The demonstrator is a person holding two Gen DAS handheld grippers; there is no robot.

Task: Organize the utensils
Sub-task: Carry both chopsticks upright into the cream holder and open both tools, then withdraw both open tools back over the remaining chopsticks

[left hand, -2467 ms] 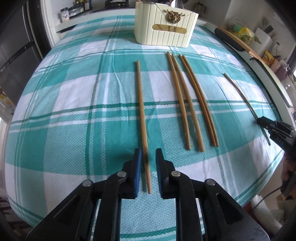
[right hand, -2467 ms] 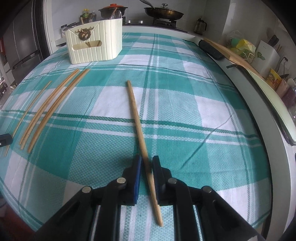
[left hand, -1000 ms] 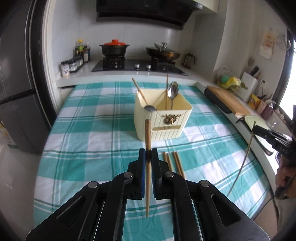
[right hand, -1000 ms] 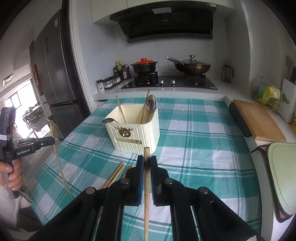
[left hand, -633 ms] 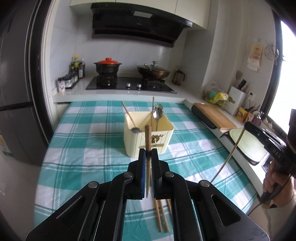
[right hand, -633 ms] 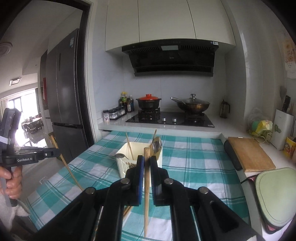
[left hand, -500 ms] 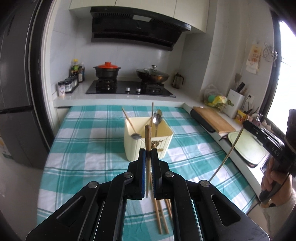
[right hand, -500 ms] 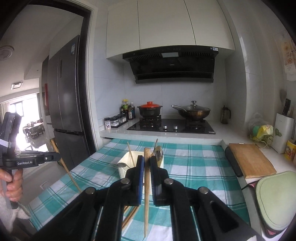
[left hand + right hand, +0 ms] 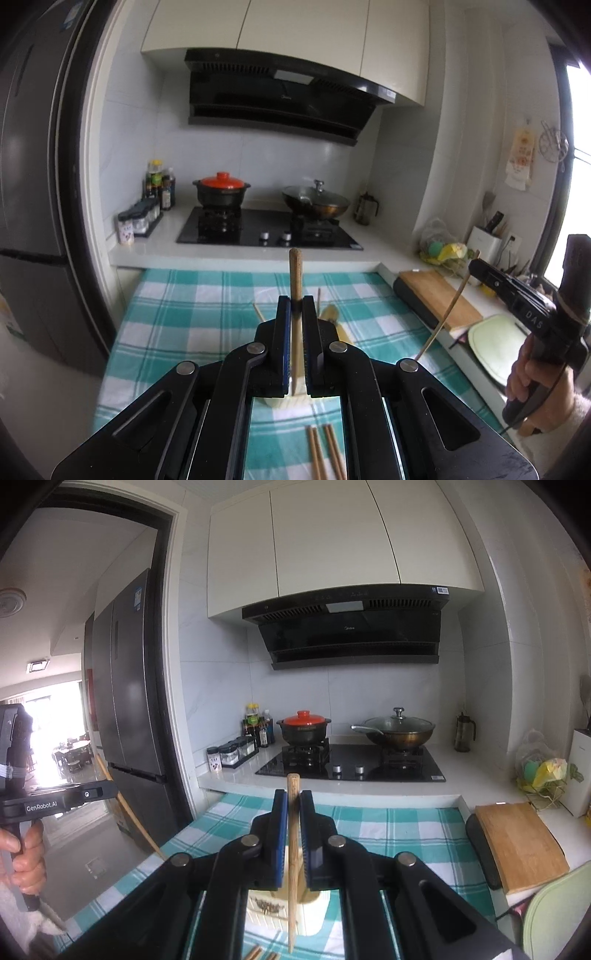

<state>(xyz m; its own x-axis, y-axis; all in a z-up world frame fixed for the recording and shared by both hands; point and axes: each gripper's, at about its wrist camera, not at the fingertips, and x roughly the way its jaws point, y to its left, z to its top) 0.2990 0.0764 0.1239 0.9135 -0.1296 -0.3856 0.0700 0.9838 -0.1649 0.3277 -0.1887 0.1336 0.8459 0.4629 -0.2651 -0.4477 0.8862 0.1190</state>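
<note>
My left gripper (image 9: 296,306) is shut on a wooden chopstick (image 9: 295,280), held upright high above the table. My right gripper (image 9: 293,801) is shut on another chopstick (image 9: 293,849), also upright. The cream utensil holder (image 9: 273,908) sits below both grippers, mostly hidden behind the jaws; utensil handles (image 9: 258,312) poke out of it. Several chopsticks (image 9: 325,458) still lie on the checked cloth (image 9: 177,317) in front of the holder. The right gripper also shows in the left wrist view (image 9: 476,267), and the left gripper in the right wrist view (image 9: 110,788).
A stove with a red-lidded pot (image 9: 221,192) and a wok (image 9: 314,203) stands behind the table. A cutting board (image 9: 521,842) and a pale green tray (image 9: 557,915) lie on the right counter. A fridge (image 9: 125,701) is on the left.
Both grippers have risen further with their chopsticks and moved forward over the holder, which now sits under the jaws. Both stay shut.
</note>
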